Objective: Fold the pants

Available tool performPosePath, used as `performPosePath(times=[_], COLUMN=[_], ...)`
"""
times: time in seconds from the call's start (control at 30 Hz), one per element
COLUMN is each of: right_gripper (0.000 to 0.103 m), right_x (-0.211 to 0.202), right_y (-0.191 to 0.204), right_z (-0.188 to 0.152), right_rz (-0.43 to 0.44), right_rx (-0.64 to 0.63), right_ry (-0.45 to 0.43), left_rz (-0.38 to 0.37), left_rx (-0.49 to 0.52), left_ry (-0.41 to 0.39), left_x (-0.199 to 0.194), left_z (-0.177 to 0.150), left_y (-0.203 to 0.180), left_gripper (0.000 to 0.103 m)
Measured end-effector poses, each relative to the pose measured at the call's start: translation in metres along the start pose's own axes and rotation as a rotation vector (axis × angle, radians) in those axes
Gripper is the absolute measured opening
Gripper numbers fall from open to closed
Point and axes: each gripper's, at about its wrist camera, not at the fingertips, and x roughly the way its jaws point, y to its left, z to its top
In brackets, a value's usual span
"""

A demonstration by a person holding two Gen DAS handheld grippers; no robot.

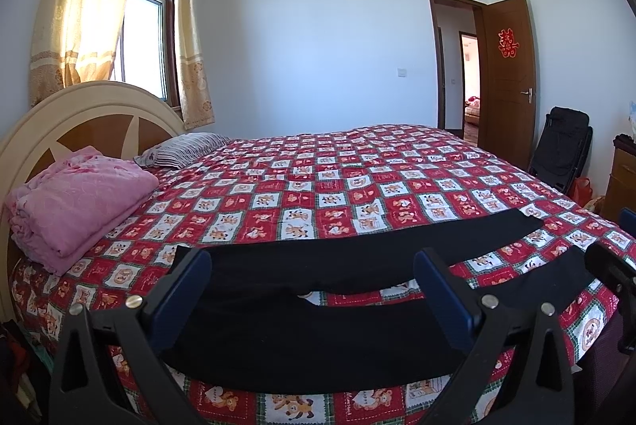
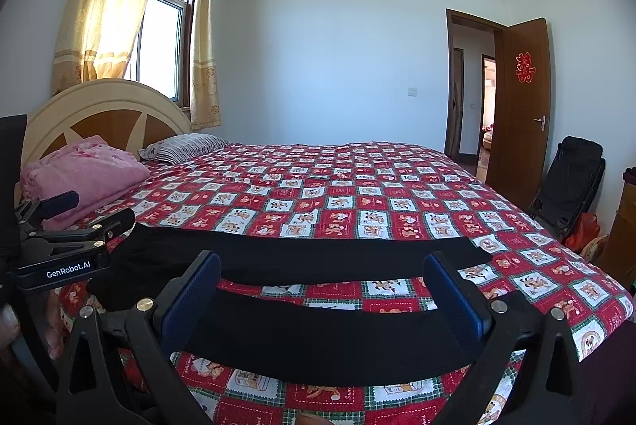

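Pants (image 1: 318,306) crotch shows only from left gripper (image 1: 314,286).

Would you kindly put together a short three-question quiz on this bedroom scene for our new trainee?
1. True or false: the black pants lie spread on the patchwork bedspread, legs apart.
2. Multiple choice: what lies nearest the headboard? A) folded pink blanket B) black folding chair C) door
3. Fill in: the left gripper and the right gripper are both ___, holding nothing.

Key: 1 true; 2 A; 3 open.
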Motion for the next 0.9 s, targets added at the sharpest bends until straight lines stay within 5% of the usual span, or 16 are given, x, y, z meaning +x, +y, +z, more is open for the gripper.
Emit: performPosePath(times=[0.9], right_gripper=[0.102], right_x=[0.0011], right_y=[0.0021], right_z=[-0.0032], right_rz=[0.002], right_rx=[0.000], right_ry=[0.008], left_rz=[0.002], left_rx=[0.000], left_ry=[0.002], left_x=[0.0007], left_z=[-0.0015], left_y=[-0.0006], left_gripper=[0.103])
